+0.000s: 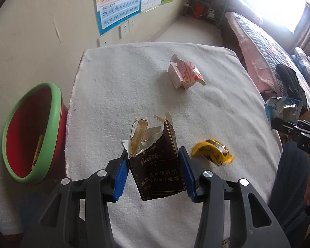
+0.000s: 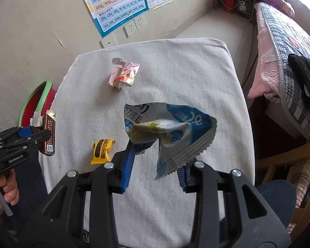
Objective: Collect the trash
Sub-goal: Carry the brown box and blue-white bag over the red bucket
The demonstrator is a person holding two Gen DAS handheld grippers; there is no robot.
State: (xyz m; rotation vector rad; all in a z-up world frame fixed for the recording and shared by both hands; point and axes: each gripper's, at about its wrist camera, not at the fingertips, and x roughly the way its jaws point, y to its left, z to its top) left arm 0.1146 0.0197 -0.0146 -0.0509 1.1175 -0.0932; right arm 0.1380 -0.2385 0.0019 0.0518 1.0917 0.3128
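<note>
The left gripper (image 1: 155,165) clamps a brown cigarette pack (image 1: 158,165) and the right gripper (image 2: 155,165) a blue snack wrapper (image 2: 169,132), both lifted above the white cloth (image 1: 134,82), so carrying them left to the red basin (image 1: 31,130) likely comes next.

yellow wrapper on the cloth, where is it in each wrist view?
Left wrist: yellow wrapper lies lower right of centre, right of the dark carton.
Right wrist: yellow wrapper lies lower left of centre, left of the blue-white bag.
Shared landmark: pink wrapper, farther up the cloth.
</note>
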